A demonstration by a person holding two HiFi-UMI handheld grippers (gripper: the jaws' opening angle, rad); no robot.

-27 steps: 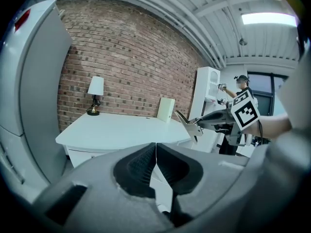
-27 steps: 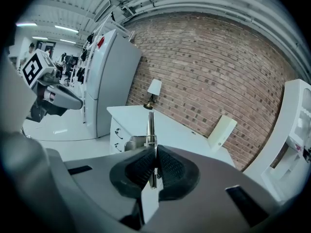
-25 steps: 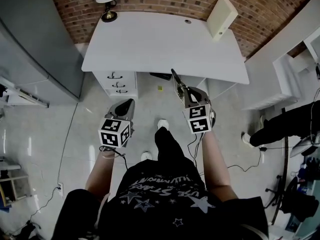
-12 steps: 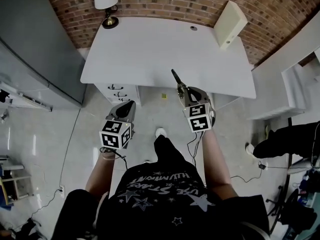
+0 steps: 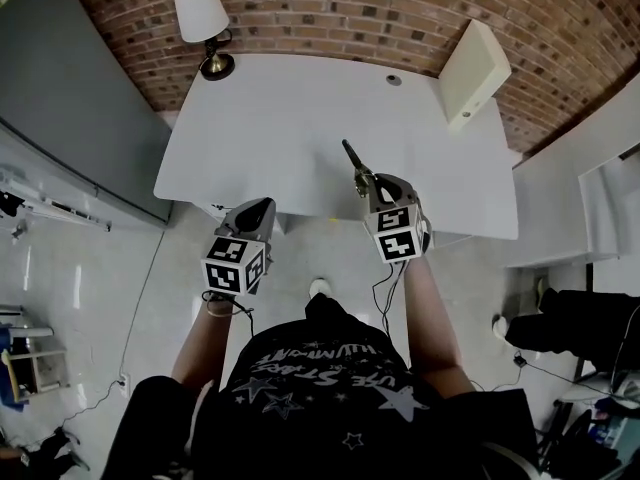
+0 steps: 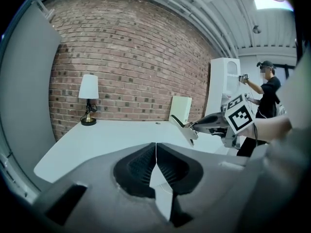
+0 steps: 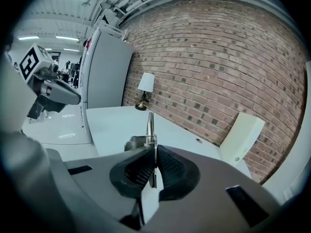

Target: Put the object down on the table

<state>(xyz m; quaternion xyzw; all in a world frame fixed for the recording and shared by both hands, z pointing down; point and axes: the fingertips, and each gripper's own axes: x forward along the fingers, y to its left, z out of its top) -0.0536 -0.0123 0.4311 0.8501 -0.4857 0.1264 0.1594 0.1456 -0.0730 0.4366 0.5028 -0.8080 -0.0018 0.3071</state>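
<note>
My right gripper (image 5: 365, 180) is shut on a slim tool with a metal tip and a dark grey body (image 5: 353, 159). It hangs over the front part of the white table (image 5: 280, 118), with the tip pointing away towards the brick wall. In the right gripper view the tool (image 7: 150, 125) sticks up from between the closed pads of the right gripper (image 7: 154, 166). The left gripper view shows the tool (image 6: 187, 130) from the side above the table (image 6: 107, 135). My left gripper (image 5: 258, 208) is shut with nothing in it at the table's front edge, and the left gripper (image 6: 155, 154) shows its pads together.
A lamp with a white shade (image 5: 200, 18) stands at the table's far left corner. A cream box (image 5: 472, 73) leans upright at the far right. A tall grey cabinet (image 5: 60, 98) is on the left. Another person (image 6: 267, 91) stands off to the right.
The view has moved forward: the table now lies nearer and both grippers have come over its front edge. The drawers under the table have gone out of sight. The grip is unchanged.
</note>
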